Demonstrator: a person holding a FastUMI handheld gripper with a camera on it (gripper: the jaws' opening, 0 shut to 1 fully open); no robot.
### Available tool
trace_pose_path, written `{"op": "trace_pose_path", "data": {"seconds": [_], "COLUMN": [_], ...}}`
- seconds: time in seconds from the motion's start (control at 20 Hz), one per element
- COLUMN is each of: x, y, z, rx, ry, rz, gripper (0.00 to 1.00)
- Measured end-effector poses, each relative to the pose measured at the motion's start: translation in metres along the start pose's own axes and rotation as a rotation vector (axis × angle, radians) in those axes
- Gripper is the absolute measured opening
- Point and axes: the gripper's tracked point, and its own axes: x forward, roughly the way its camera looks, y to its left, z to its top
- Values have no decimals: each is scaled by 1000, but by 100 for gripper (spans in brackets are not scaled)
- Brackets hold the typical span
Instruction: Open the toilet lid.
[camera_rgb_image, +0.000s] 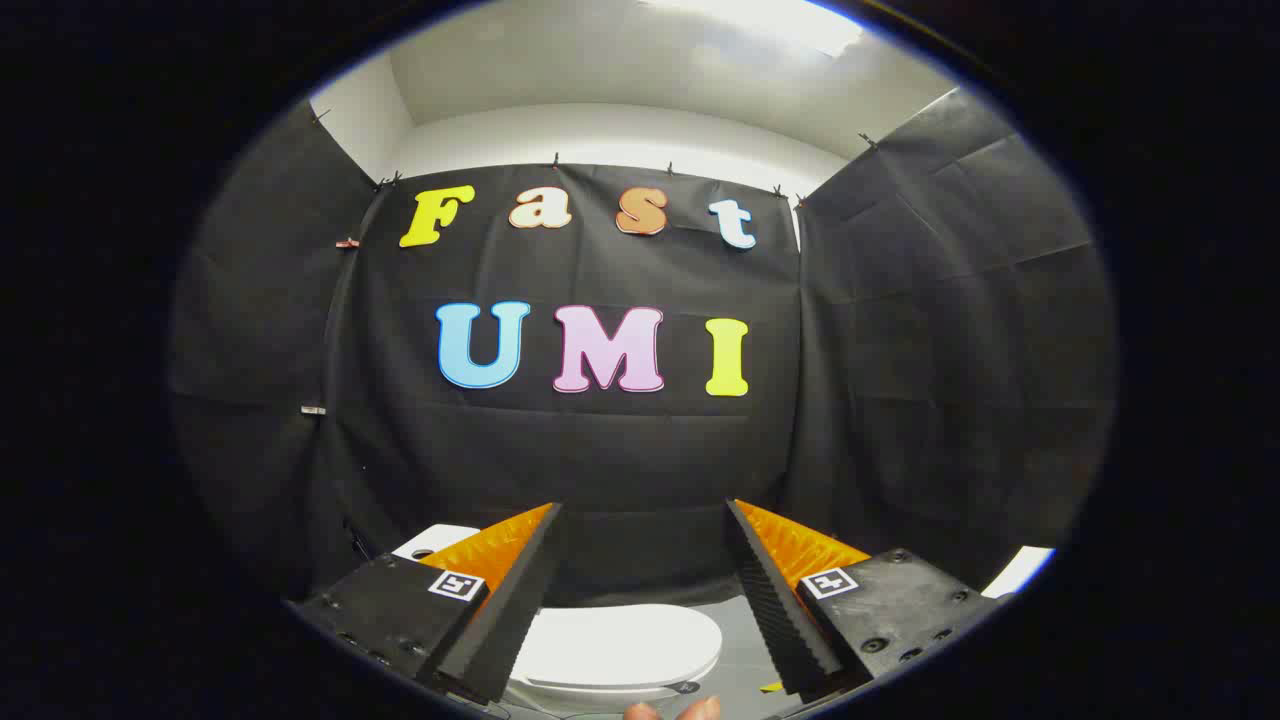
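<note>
Gripper view. The gripper (645, 520) is held level and pointed at the booth's black cloth wall (620, 450), its two fingers (520, 590) rising from the bottom of the frame and leaning slightly outward. The fingers stand wide apart, with nothing between them but open air; they touch nothing. Each finger carries a small square marker (457, 585) on the block at its base, one lower left of centre, one lower right.

Toilet lid (620, 645): white, rounded, lying flat and closed, low in the frame at bottom centre. It sits below and beyond the fingers, seen through the gap between them, nearer the left finger than the right. A thin seam runs under its front edge where it meets the seat. Not touched by either finger.

A white tank top (440, 540) with a round button shows just left of the left finger, against the wall. Pale grey floor (735, 665) beside the lid, toward the right finger. A white slanted edge (1020, 570) at lower right, too cut off to identify.

Fingertips of a person's hand (675, 711) peek in at the very bottom centre, below the lid; pose of the hand otherwise hidden.

White ceiling (620, 70) with a bright light patch at upper centre.
</note>
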Motion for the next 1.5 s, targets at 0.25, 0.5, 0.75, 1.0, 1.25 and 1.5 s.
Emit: {"op": "trace_pose_path", "data": {"seconds": [0.25,0.5,0.75,1.0,1.25,1.5], "x": [-3,-3,-8,-8,-8,-3], "y": [8,18,21,20,20,23], "z": [-11,-10,-10,-14,-11,-6], "rx": [-21,-26,-31,-17,-44,-29], "ry": [33,32,24,34,29,2], "rz": [16,35,43,45,42,42], "gripper": [98,98,98,98,99,98]}}
